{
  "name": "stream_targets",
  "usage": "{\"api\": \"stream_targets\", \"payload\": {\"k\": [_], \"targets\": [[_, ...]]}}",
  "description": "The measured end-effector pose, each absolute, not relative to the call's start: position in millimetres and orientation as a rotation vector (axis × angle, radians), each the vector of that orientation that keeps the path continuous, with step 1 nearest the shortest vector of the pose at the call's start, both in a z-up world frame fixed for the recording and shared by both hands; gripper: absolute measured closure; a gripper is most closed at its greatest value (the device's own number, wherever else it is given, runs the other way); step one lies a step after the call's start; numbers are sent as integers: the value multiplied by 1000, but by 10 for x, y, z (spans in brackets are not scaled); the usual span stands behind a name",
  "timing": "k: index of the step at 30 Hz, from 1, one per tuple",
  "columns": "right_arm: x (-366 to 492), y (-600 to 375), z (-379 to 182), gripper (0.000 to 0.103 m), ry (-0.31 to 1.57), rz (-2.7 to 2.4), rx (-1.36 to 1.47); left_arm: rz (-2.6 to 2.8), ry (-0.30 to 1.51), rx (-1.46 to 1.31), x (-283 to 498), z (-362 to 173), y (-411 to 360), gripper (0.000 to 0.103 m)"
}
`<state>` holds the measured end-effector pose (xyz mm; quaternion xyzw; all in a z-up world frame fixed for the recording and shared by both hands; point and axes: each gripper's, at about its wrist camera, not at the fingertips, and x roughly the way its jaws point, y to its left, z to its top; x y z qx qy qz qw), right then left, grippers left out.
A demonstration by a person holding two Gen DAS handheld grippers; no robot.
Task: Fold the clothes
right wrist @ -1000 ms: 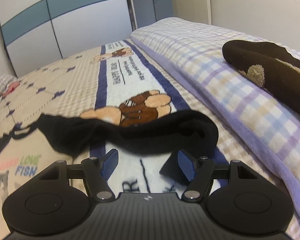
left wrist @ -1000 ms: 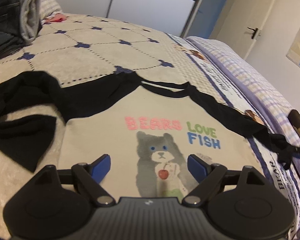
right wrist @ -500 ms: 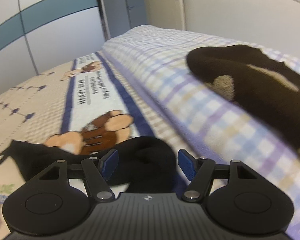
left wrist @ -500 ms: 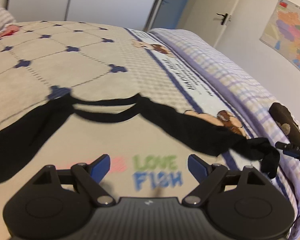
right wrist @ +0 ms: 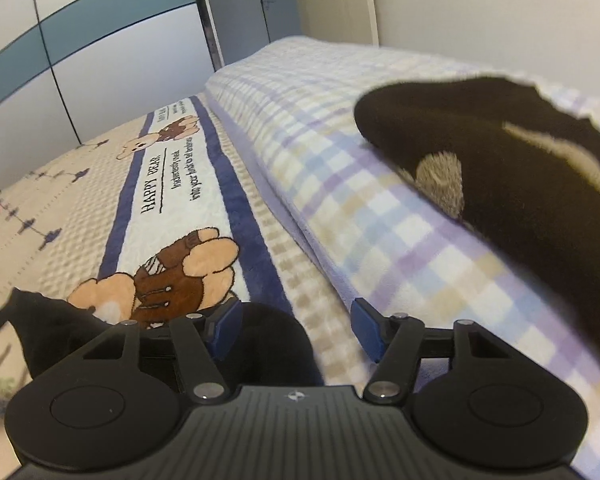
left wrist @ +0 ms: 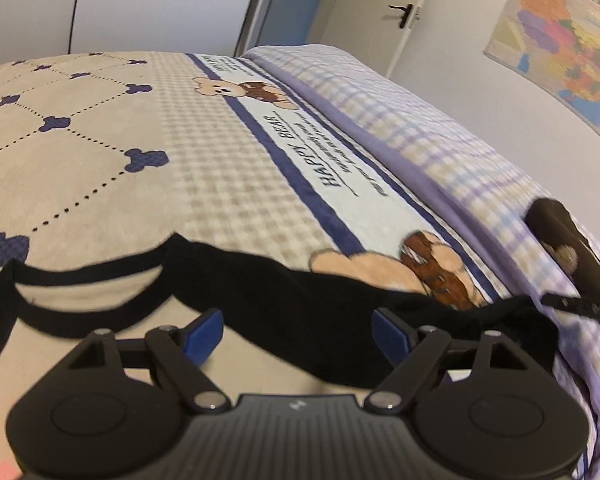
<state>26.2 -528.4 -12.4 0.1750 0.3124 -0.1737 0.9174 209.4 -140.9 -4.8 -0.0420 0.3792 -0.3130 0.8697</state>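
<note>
One sleeve (right wrist: 276, 344) between right claw (right wrist: 296, 330) pads.

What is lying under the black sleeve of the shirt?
Under the black sleeve lies the bear-print blanket; its bear picture shows just beyond. What the sleeve itself covers cannot be seen.

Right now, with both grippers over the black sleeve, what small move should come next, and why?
Probably ease both grippers down onto the sleeve and finish the pinch. The left gripper sits over the sleeve near the collar, the right gripper at the cuff. Both jaws are closing, but no pad presses cloth yet, and the sleeve lies flat on the bed.
</note>
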Motion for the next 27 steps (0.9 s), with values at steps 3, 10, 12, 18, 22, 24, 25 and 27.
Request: {"api": "stream_targets", "payload": {"k": [3,10,12,18,22,24,25,27], "targets": [[246,-5477,-268,50,655,-310,483,-648,785,-69,2269,-87,-1422,24],[219,-5507,-443,65,644,-181,589,-578,740,25,2682,-181,-1359,26],[263,-5487,-434,88,657,-175,569,-565,758,-17,2832,-239,-1274,26],[330,-5367,-36,92,609,-174,440,-623,855,-156,3119,-454,-1210,54],[421,-5256,330,93,619,-212,209,-613,853,-167,3092,-512,-1194,84],[485,-5217,453,93,630,-245,84,-622,814,-193,3037,-506,-1148,94],[527,-5215,486,93,640,-253,45,-620,789,-201,2998,-499,-1132,94],[639,-5243,502,93,658,-276,6,-605,739,-204,2928,-484,-1120,95]]}}
